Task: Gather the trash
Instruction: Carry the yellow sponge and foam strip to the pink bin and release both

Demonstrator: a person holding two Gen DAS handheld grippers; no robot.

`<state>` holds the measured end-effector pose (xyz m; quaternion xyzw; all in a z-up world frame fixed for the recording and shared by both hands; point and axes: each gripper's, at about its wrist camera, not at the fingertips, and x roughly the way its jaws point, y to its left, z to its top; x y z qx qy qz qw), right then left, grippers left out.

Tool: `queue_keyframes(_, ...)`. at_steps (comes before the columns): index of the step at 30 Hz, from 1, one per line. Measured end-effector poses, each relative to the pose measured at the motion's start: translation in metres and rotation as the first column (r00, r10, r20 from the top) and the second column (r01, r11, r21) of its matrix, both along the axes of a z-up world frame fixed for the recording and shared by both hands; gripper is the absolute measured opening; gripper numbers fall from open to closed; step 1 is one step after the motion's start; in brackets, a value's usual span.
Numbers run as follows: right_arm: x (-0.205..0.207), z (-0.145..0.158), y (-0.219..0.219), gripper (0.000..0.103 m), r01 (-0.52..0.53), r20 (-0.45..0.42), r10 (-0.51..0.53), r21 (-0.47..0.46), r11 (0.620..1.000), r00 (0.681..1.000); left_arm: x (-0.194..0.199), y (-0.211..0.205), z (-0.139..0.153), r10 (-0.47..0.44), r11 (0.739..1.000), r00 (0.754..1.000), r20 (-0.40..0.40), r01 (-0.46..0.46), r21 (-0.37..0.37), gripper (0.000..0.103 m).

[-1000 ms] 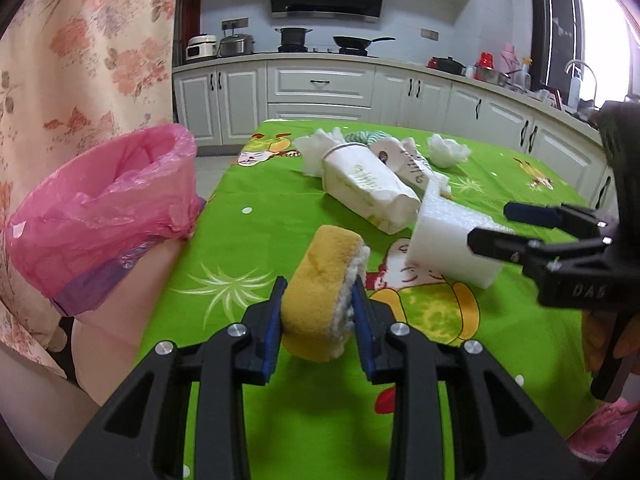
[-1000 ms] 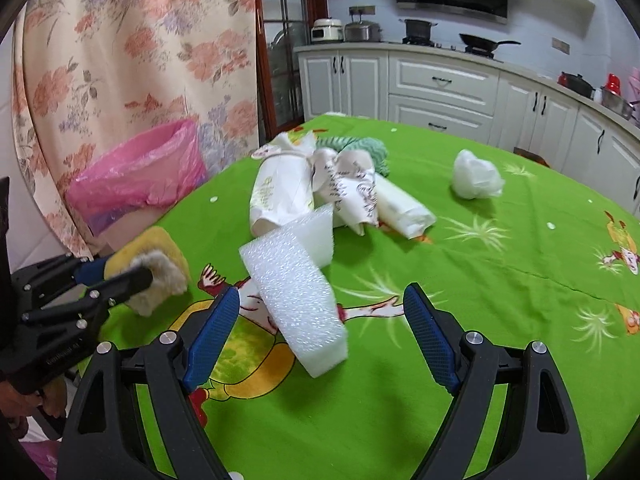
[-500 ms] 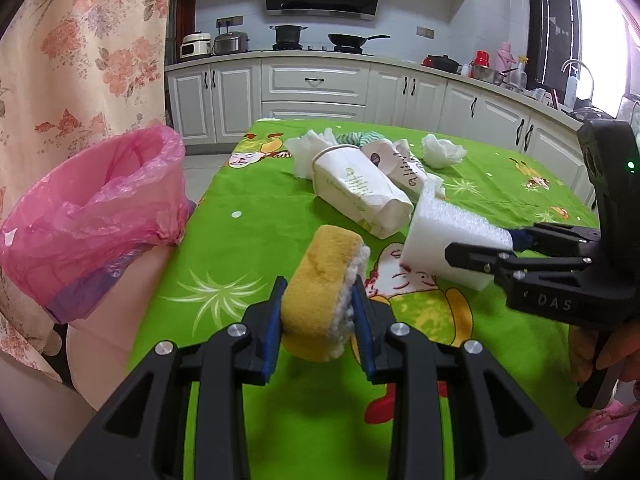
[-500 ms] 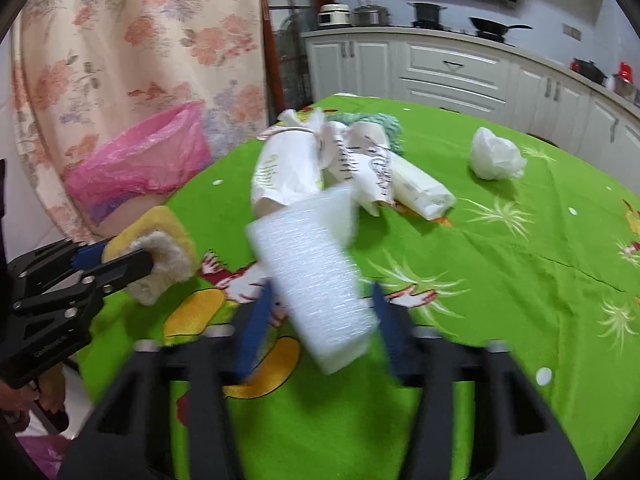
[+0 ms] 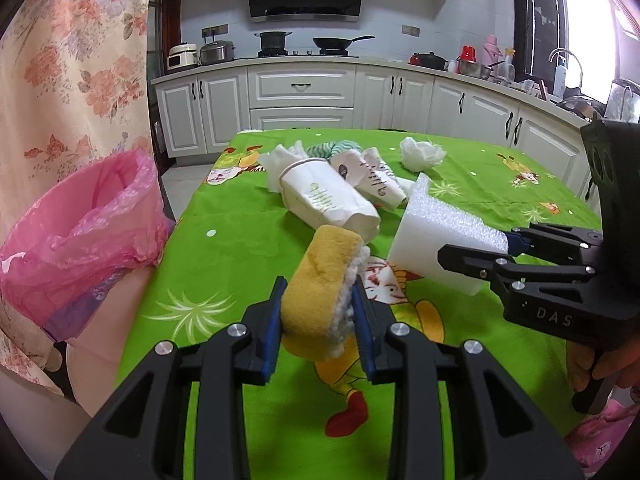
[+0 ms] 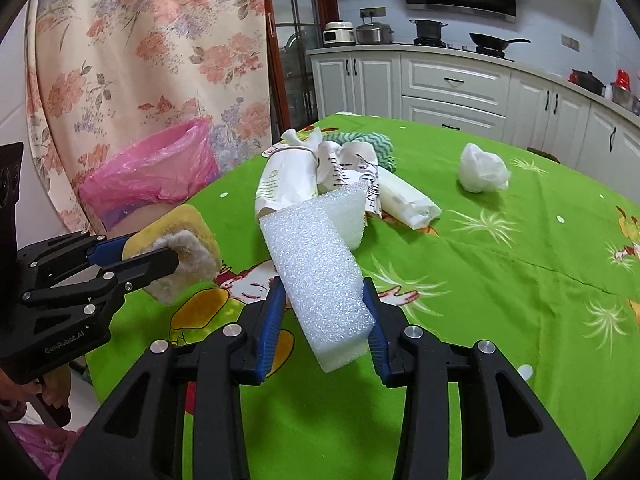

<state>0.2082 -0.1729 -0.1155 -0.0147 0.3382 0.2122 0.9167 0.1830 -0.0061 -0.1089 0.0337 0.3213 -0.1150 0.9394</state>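
Nearest to us, our left gripper (image 5: 318,312) is clenched on a yellow sponge (image 5: 320,280) with a white fleecy face, its blue pads pressing both flanks and the sponge standing up out of the jaws, clear of the green tablecloth (image 5: 240,248) below. Just to its right, our right gripper (image 6: 324,312) has just been closing its jaws and now grips a white foam block (image 6: 316,264); the blue pads sit against the block's near end, and the block slants up and away from the fingers. In the left wrist view that same block (image 5: 436,236) sticks out to the left of the right gripper's fingers (image 5: 472,258), and a bit of a hand (image 5: 608,364) shows under the black housing. In the right wrist view the left gripper (image 6: 132,256) is off to the left of our right claw, with the sponge (image 6: 180,248) poking forward from it. Beyond both claws, ahead of the foam block, lies a heap of crushed paper cups (image 6: 288,180) with a green-and-white striped rag (image 6: 372,140) behind them. Farther ahead and to the right of the right claw sits a crumpled white plastic wad (image 6: 482,170), well apart from the heap. Off the table's left edge, ahead and to the left of the left claw, a bin lined with a pink trash bag (image 5: 88,216) stands open in front of a floral curtain (image 5: 72,60). At the back run white kitchen cabinets (image 5: 300,92).
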Motion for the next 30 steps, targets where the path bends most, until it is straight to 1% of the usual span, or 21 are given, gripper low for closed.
queue_keyframes(5,-0.004,0.001,-0.003,0.038,0.003,0.007,-0.003,0.002,1.000,1.000,0.000,-0.006,0.004,0.001,1.000,1.000,0.011,-0.001,-0.004,0.031)
queue_keyframes(11,-0.010,0.009,-0.003,0.038,0.008,0.035,-0.008,-0.003,1.000,0.999,-0.003,-0.006,0.010,0.015,1.000,0.999,0.032,-0.015,-0.006,0.031)
queue_keyframes(17,-0.011,0.022,0.004,0.038,0.007,0.081,-0.005,-0.024,1.000,0.997,-0.005,0.005,0.019,0.039,0.999,0.998,0.057,-0.038,-0.030,0.031)
queue_keyframes(26,-0.007,0.031,0.024,0.038,-0.003,0.111,0.011,-0.074,0.997,0.994,-0.007,0.023,0.037,0.074,0.995,0.991,0.109,-0.066,-0.072,0.031)
queue_keyframes(30,-0.003,0.035,0.037,0.038,-0.018,0.121,0.030,-0.093,0.996,0.992,-0.006,0.039,0.043,0.101,0.991,0.987,0.126,-0.089,-0.097,0.031)
